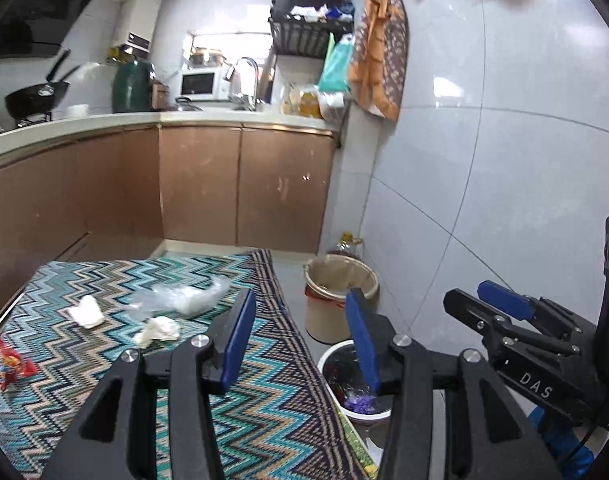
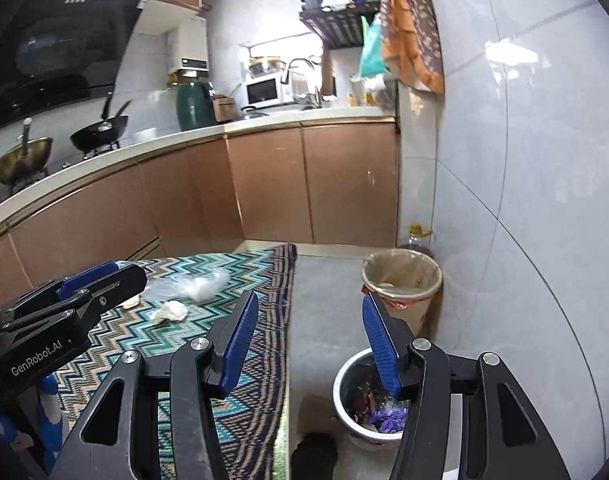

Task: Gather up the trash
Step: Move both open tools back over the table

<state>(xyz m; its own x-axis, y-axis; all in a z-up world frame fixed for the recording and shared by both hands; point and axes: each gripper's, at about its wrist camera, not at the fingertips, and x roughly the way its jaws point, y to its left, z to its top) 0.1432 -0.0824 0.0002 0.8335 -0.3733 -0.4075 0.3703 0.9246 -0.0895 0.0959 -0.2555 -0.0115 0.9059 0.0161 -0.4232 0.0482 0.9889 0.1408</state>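
Your left gripper (image 1: pixel 300 336) hangs above the right edge of a zigzag rug (image 1: pixel 104 360), tilted a little downward, its jaws spread with nothing between them. Each finger is black plastic faced with a ribbed blue pad (image 1: pixel 240 344). From your right wrist view, white writing on its side reads "GenRobot.AI".

Going left to right across the rug, which is woven in teal, blue, tan and black: a crumpled red wrapper (image 1: pixel 12 364) lies at its left edge. Its print is too blurred to read. Further in sits a folded white tissue (image 1: pixel 86 312), then a crumpled cream-white wad (image 1: pixel 158 330) nearer you. Just behind the wad lies a clear, wrinkled plastic bag (image 1: pixel 184 296), near the far edge.

Right of the rug is bare grey tile floor (image 2: pixel 324 300). On it stands a small round white bin (image 1: pixel 328 360) with a dark liner, already holding mixed scraps, among them something purple (image 1: pixel 360 402). Behind it, against the glossy white tiled wall (image 1: pixel 504 160), stands a taller tan bucket (image 1: pixel 336 304) lined with clear plastic. A bottle with a yellow cap (image 1: pixel 348 240) peeks out behind that.

Your right gripper (image 2: pixel 310 336) is beside the left one, also tilted slightly down, over the floor and the white bin. Its jaws stand apart and empty. In your left wrist view, its side shows the letters "DAS".

Brown cabinet doors (image 1: pixel 240 184) line the background.
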